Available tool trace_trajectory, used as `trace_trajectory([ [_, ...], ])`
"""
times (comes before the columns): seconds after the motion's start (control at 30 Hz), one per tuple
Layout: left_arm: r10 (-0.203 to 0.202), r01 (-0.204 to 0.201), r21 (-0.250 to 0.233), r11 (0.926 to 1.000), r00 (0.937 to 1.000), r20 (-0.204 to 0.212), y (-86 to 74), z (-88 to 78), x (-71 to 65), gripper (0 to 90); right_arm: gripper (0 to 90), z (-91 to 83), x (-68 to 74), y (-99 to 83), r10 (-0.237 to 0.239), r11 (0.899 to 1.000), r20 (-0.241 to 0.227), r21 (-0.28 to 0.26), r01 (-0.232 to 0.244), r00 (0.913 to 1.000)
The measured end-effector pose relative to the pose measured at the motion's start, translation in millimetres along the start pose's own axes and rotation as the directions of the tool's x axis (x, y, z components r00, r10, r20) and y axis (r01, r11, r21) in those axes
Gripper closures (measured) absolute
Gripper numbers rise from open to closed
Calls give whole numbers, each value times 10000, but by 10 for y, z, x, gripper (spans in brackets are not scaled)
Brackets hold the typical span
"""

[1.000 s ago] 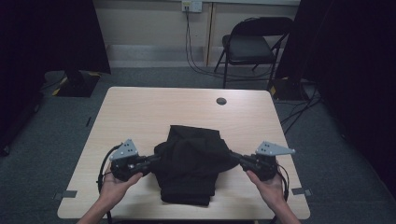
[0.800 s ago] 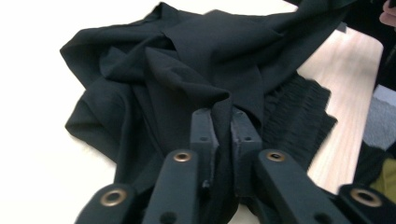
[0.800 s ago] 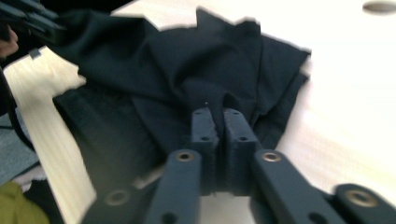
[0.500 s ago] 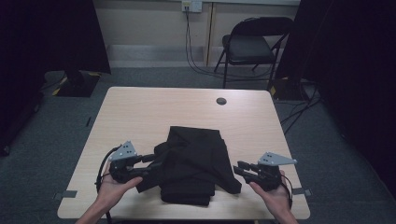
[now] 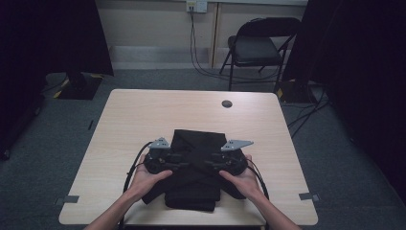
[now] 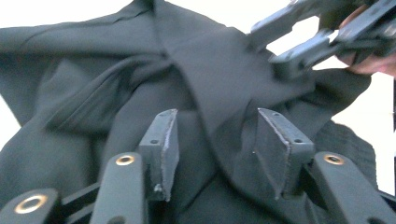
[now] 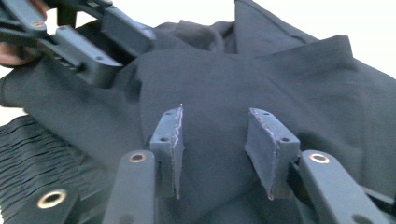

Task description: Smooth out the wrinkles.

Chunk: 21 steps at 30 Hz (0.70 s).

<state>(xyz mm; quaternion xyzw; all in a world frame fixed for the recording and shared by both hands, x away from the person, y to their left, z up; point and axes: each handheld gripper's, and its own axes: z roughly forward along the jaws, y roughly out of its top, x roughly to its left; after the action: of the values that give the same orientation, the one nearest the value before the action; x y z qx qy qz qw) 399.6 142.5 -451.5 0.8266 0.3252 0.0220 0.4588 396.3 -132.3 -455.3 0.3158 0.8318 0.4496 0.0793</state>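
Work in hand: the person is folding a black garment [image 5: 194, 170] on the surface [image 5: 143, 115]; judging by how the cloth lies, both side flaps are now lying crossed over the middle, so this looks like the end of a fold-in step.
Garment's place: it is lying near the person's edge of the surface, roughly centred, with a ribbed hem [image 7: 32, 154] showing in the right gripper view.
Left hand-held gripper [image 5: 179, 159]: its jaws have just been opening and are standing apart over the cloth; in the left gripper view [image 6: 212, 144] the fabric is lying under and between the pads without being pinched.
Right hand-held gripper [image 5: 207, 163]: its jaws have likewise just been opening, parted to a middling width [image 7: 217, 149], hanging over the folded cloth with nothing clamped.
Spacing: the two are facing each other, close together over the garment's middle.
Next move, as a judgement: both probably need to draw back outward, then find a fresh edge, likely the near hem, for the next fold.
Care needed: lifting away cleanly so the loose flaps are not dragged open again.
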Motion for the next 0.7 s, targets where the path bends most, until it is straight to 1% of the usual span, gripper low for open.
trace_trajectory([
  [0.03, 15, -16, -54, 10000, 9999, -140, 43, 30, 3, 487, 579, -7, -1, -8, 25, 10000, -22, -26, -25, 10000],
  [0.07, -37, 35, -161, 9999, 9999, -110, 69, 50, 12, 482, 586, -26, -5, -13, 32, 10000, 49, -58, -31, 10000],
  [0.1, -73, 73, 17, 10000, 9998, -175, 118, 98, 30, 482, 590, -47, -10, -15, 12, 10000, 102, -94, -11, 9999],
  [0.13, -53, 64, 245, 9997, 9989, -456, 156, 157, 44, 482, 594, -95, -27, -20, 19, 9998, 145, -193, -16, 9999],
  [0.17, -115, 127, 245, 9996, 9988, -471, 167, 188, 55, 484, 596, -145, -54, -30, 113, 9994, 208, -336, -106, 9997],
  [0.2, -259, 266, 303, 9992, 9994, -222, 170, 231, 77, 520, 598, -176, -73, -38, 163, 9991, 287, -391, -152, 9995],
  [0.23, -375, 370, 449, 9983, 9993, 95, 163, 276, 93, 612, 599, -213, -101, -52, 269, 9985, 386, -491, -250, 9989],
  [0.27, -291, 289, 635, 9976, 9996, 32, 153, 310, 87, 703, 600, -243, -133, -70, 376, 9979, 451, -549, -351, 9983],
  [0.3, -191, 181, 666, 9976, 9997, 139, 145, 325, 74, 825, 599, -266, -158, -87, 456, 9975, 528, -555, -427, 9976],
  [0.33, -150, 132, 564, 9983, 9994, 318, 141, 314, 62, 891, 599, -284, -178, -105, 489, 9973, 597, -569, -455, 9970],
  [0.37, -39, 28, 521, 9986, 9998, 220, 145, 295, 47, 897, 599, -302, -194, -121, 543, 9970, 620, -589, -506, 9966],
  [0.4, 147, -150, 448, 9989, 9999, 81, 159, 240, 14, 898, 599, -313, -202, -131, 555, 9968, 642, -605, -516, 9964],
  [0.43, 195, -195, 237, 9995, 9998, 1, 174, 171, -17, 899, 601, -331, -211, -141, 571, 9964, 702, -661, -524, 9959],
  [0.47, 165, -165, -86, 9998, 9999, 18, 195, 74, -56, 899, 602, -345, -219, -140, 606, 9959, 735, -718, -553, 9955],
  [0.5, 103, -93, -530, 9985, 9998, 175, 214, -36, -100, 898, 603, -358, -224, -135, 604, 9956, 757, -768, -546, 9953],
  [0.53, 324, -307, -886, 9956, 9993, 177, 230, -173, -179, 898, 603, -374, -225, -127, 608, 9947, 807, -872, -537, 9949],
  [0.57, 600, -600, -973, 9934, 9982, -32, 229, -280, -245, 899, 603, -390, -222, -113, 630, 9936, 837, -986, -546, 9945],
  [0.6, 631, -627, -1055, 9924, 9980, 0, 215, -354, -285, 898, 602, -397, -216, -101, 584, 9938, 846, -998, -499, 9947],
  [0.63, 744, -733, -1155, 9906, 9972, 58, 182, -450, -335, 899, 603, -402, -207, -94, 547, 9938, 889, -1009, -457, 9945],
  [0.67, 989, -1000, -1220, 9875, 9950, -152, 123, -559, -400, 899, 602, -405, -197, -87, 521, 9935, 914, -1058, -424, 9944],
  [0.7, 937, -949, -1243, 9877, 9955, -152, 78, -613, -429, 899, 601, -401, -182, -83, 516, 9936, 872, -1045, -424, 9949],
])
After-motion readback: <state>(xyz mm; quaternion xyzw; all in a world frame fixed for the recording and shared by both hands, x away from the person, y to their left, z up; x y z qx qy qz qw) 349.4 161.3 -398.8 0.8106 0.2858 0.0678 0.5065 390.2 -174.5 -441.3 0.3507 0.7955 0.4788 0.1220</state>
